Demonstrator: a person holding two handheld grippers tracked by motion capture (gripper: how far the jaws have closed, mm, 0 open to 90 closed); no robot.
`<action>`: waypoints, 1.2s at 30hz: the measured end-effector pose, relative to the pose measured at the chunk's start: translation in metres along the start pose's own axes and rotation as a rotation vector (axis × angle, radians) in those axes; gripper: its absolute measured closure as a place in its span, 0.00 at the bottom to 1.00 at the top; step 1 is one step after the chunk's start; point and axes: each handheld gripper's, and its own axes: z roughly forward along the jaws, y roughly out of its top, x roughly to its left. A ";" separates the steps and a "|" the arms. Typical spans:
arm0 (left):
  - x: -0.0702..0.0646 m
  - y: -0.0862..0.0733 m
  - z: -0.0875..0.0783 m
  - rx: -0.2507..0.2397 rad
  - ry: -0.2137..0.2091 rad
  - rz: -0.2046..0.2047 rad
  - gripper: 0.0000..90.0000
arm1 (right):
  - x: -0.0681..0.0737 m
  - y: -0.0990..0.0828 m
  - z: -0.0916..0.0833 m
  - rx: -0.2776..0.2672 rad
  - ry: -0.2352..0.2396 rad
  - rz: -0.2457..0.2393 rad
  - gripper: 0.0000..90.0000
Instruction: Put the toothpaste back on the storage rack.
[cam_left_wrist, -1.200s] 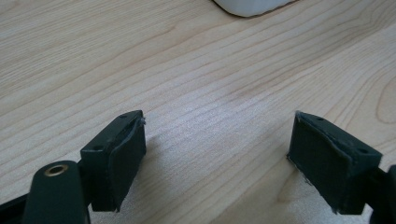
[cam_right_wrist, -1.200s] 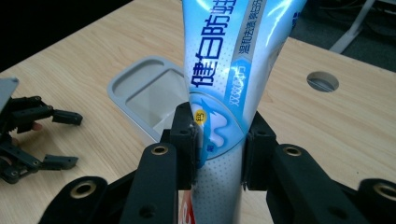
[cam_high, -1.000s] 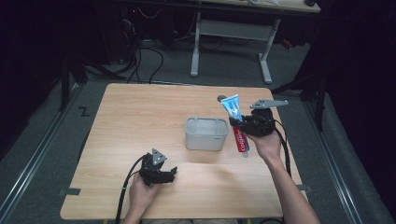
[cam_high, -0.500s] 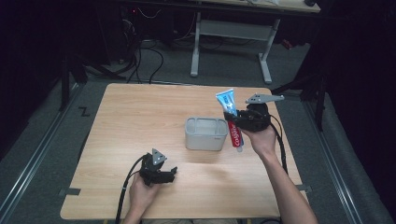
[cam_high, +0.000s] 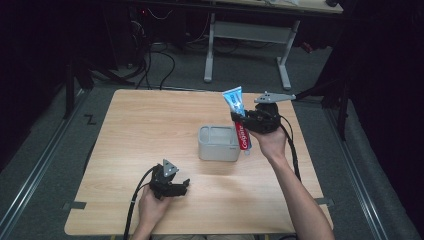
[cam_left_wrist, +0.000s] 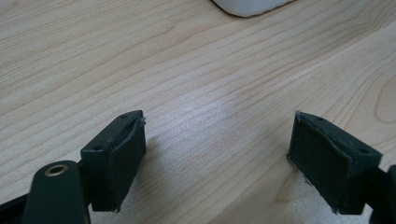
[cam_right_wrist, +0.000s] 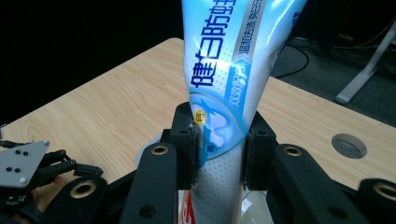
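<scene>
The left gripper (cam_high: 172, 187) rests near the table's (cam_high: 150, 130) front edge, jaws wide apart and holding nothing, with lots of bare wood around it. Farther back, the right gripper (cam_high: 245, 121) squeezes a toothpaste tube (cam_high: 239, 120) just over the right rim of the grey box (cam_high: 217, 150). The soft tube might slip or bump that rim

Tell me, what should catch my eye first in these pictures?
Most striking is the blue and red toothpaste tube, clamped in the right gripper and held nearly upright beside the small grey box at the table's middle. Nearer the person, the left gripper rests open on the wooden table, holding nothing.
</scene>
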 end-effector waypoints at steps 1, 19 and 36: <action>0.000 0.000 0.000 0.000 0.000 0.000 0.21 | 0.000 0.001 0.002 -0.001 -0.001 -0.001 0.79; 0.000 0.000 0.000 0.001 -0.002 0.002 0.21 | 0.001 0.020 0.027 -0.025 0.010 0.018 0.79; 0.000 0.000 0.000 0.001 -0.002 0.003 0.21 | -0.005 0.020 0.049 -0.029 -0.003 0.048 0.79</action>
